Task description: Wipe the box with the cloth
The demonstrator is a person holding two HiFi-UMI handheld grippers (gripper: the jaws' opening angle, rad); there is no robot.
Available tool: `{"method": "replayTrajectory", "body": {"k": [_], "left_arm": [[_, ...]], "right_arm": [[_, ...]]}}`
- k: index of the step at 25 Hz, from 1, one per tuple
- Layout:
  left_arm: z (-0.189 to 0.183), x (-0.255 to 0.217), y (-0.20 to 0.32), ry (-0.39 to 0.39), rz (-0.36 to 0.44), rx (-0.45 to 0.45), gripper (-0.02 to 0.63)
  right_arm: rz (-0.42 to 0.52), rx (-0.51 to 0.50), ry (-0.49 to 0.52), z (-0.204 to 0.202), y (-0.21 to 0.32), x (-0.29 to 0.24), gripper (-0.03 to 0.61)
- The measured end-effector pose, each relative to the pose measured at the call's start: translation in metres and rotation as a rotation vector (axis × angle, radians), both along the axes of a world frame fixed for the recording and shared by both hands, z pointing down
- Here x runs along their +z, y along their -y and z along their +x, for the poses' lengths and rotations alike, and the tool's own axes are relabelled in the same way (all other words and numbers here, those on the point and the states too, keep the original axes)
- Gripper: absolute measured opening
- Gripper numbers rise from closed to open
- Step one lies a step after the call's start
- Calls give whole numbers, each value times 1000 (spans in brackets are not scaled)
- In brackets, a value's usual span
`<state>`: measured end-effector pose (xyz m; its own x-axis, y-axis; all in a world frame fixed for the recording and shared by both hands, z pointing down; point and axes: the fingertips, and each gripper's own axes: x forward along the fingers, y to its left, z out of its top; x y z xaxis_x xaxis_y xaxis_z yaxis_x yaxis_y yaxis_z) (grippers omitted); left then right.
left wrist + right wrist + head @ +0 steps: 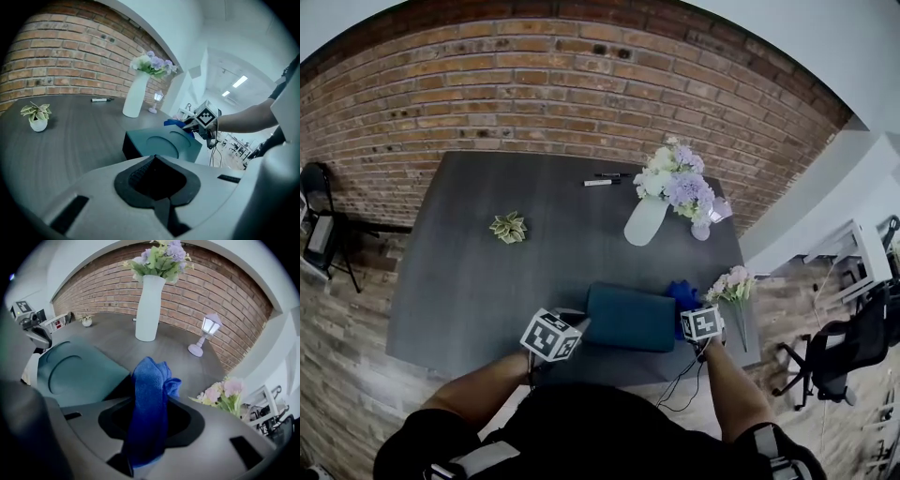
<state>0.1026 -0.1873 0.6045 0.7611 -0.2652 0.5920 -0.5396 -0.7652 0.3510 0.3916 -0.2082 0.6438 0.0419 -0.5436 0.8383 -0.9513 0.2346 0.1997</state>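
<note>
Right, box (630, 318) first: teal, lying flat at the 6 o'clock edge of the grey worktop (469, 281), long side across the head view. The cloth (682, 295), blue and bunched, is at the box's 3 o'clock end; I can't tell if it touches. The right tool (701, 323) is clenched on the cloth, and the right gripper view shows the fabric pinched between the jaws, standing up past them. The left tool (551, 336) sits at the box's 9 o'clock end, just beside it. Its own view shows the jaws together with nothing between them and the box right ahead; contact is unclear.

Outward from there:
- Pink flowers (731, 286) lie at 3 o'clock of the cloth, by the worktop edge.
- A white vase (646, 220) with a bouquet stands upright at 12 o'clock of the box, with a small lamp (701, 230) beside it at 3 o'clock.
- A small potted plant (508, 227) is at 10 o'clock, well apart.
- A marker (602, 182) lies near the far edge, with the brick wall (487, 84) behind it.
</note>
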Motion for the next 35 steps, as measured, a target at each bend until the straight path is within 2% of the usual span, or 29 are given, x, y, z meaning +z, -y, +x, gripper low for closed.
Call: {"method": "replayTrajectory", "body": {"k": [8,14,17,21,26,30,32,35], "left_arm": [[-2,4,-1,-43,-24,108,8],[-4,5,-5,-69,-41,195,8],[-8,6,-8,-72,-52,231,8],[-20,10,-9,-84,-63,234,8],[-46,13,-4,-105,-75,180,8],[-76,18,2,-119,-94,104,8],[-91,20,5,-125,-100,66,8],[-109,20,12,-136,-102,10,8]], "right_arm": [[-20,62,17,-25,-66,1,146],[-34,182,61,-41,-129,4,146],[-17,230,76,-53,-145,-2,146],[-22,286,89,-71,-152,-1,146],[-39,356,136,-89,-160,0,146],[-96,316,216,-133,-169,8,146],[-114,236,249,-168,-164,12,146],[-131,60,286,-232,-141,11,146]]}}
